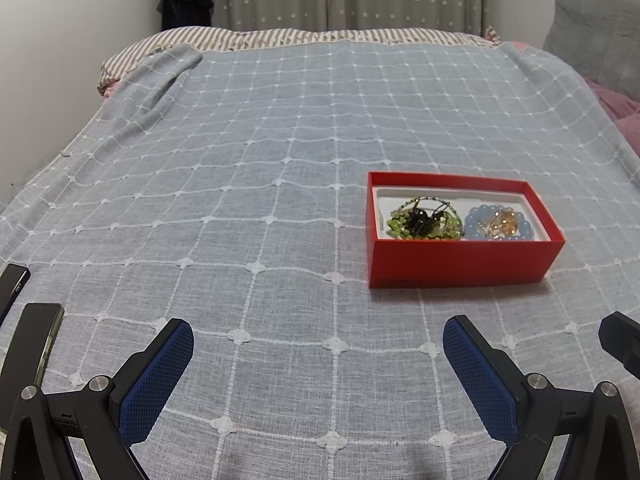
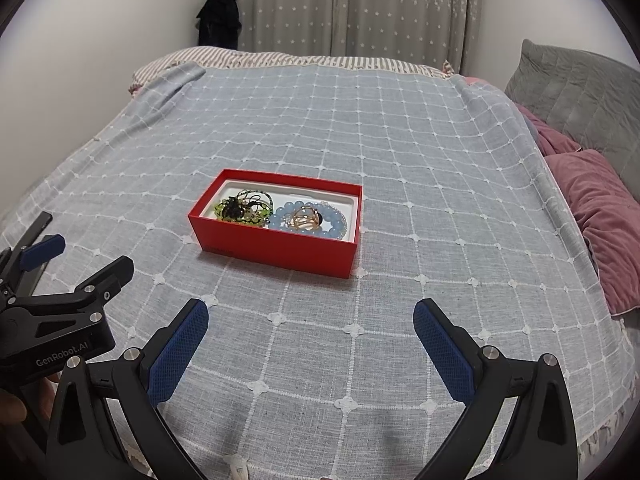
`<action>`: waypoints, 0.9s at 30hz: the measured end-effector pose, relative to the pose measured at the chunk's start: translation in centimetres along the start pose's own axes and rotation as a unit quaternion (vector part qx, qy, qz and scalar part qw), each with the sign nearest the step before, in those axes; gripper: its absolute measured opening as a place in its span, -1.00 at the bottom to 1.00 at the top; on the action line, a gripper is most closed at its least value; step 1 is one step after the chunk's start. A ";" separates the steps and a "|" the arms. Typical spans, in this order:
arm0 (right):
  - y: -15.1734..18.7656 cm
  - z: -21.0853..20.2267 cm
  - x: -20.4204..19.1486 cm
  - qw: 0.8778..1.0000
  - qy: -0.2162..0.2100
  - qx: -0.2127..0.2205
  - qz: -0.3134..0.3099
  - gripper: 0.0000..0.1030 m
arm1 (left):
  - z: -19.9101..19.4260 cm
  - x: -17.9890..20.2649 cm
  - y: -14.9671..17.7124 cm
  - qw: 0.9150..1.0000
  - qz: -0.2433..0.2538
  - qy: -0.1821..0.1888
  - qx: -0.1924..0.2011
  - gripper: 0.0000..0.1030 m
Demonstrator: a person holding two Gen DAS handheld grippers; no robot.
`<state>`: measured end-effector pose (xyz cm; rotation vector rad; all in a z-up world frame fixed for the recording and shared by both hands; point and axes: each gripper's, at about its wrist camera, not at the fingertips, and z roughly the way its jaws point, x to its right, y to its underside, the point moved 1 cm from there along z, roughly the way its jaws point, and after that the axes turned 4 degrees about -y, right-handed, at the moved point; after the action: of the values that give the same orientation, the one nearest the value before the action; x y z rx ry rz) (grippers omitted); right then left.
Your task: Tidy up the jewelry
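An open red box (image 1: 460,264) sits on the blue checked bedspread, to the right in the left wrist view and ahead-left of centre in the right wrist view (image 2: 272,250). In its white tray, a green and black beaded piece (image 1: 424,222) (image 2: 242,210) lies on the left. A pale blue bead bracelet (image 1: 474,220) (image 2: 332,222) with a gold ring (image 2: 306,218) inside it lies on the right. My left gripper (image 1: 318,332) (image 2: 80,258) is open, empty, short of the box and left of it. My right gripper (image 2: 312,312) is open and empty, a little short of the box.
A dark flat object (image 1: 14,280) lies at the bed's left edge. A grey pillow (image 2: 580,92) and a pink pillow (image 2: 592,216) line the right side. Striped bedding (image 2: 260,58), star curtains and a dark garment (image 2: 218,16) are at the far end.
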<state>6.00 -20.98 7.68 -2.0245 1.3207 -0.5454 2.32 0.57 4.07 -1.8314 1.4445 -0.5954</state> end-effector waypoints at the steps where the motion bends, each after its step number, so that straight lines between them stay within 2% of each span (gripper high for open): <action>1: 0.0 0.0 0.0 1.000 0.000 0.000 0.000 1.00 | 0.0 0.0 0.0 1.000 0.000 0.000 0.000 0.99; 27: 0.0 -0.2 0.3 1.000 0.003 0.004 0.004 1.00 | -0.2 0.1 -0.1 1.000 0.004 -0.001 0.010 0.99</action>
<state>5.99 -21.37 7.86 -2.0118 1.3280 -0.5528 2.24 0.45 4.26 -1.8098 1.4396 -0.6028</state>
